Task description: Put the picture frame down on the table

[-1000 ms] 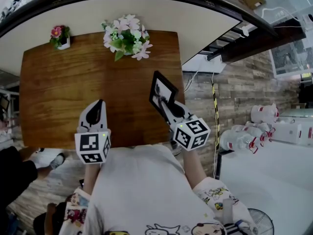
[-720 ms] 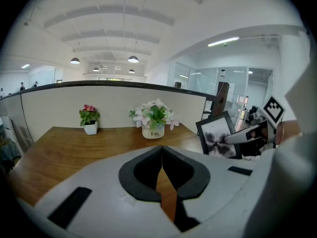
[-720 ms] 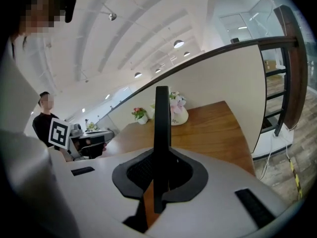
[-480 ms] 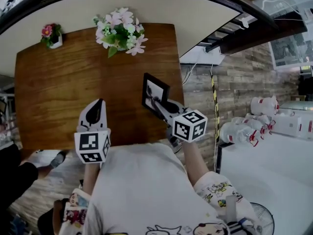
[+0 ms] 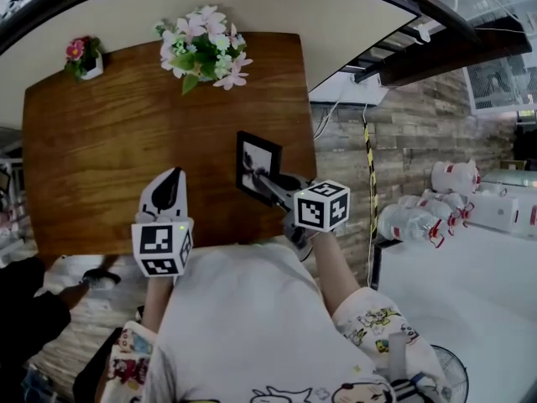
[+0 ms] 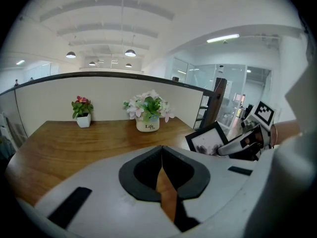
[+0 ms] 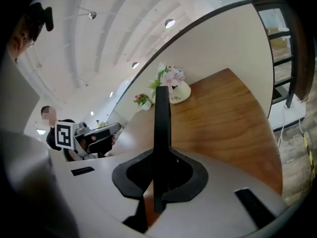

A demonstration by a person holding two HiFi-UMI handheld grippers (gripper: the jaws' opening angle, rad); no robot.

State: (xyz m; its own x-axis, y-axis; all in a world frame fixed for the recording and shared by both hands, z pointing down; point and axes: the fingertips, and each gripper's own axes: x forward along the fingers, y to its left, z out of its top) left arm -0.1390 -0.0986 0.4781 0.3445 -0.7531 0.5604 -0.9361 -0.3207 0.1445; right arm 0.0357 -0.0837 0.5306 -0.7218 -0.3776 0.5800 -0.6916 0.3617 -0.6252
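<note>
A black picture frame (image 5: 256,163) with a white mat and a dark print is held over the right part of the wooden table (image 5: 109,141). My right gripper (image 5: 262,177) is shut on its lower edge. In the right gripper view the frame (image 7: 162,133) stands edge-on between the jaws. My left gripper (image 5: 167,188) hovers over the table's near edge, shut with nothing in it. From the left gripper view the frame (image 6: 208,139) shows at the right, tilted, with the right gripper (image 6: 223,149) on it. I cannot tell whether the frame touches the table.
A white pot of pink and white flowers (image 5: 204,49) stands at the table's far edge. A small pot with a red flower (image 5: 81,57) sits at the far left corner. A curved white wall (image 5: 277,7) rises behind the table. The table's right edge drops to a wooden floor (image 5: 352,158).
My right gripper has carried the frame left and toward me, lower over the table. The left gripper has stayed in place.
</note>
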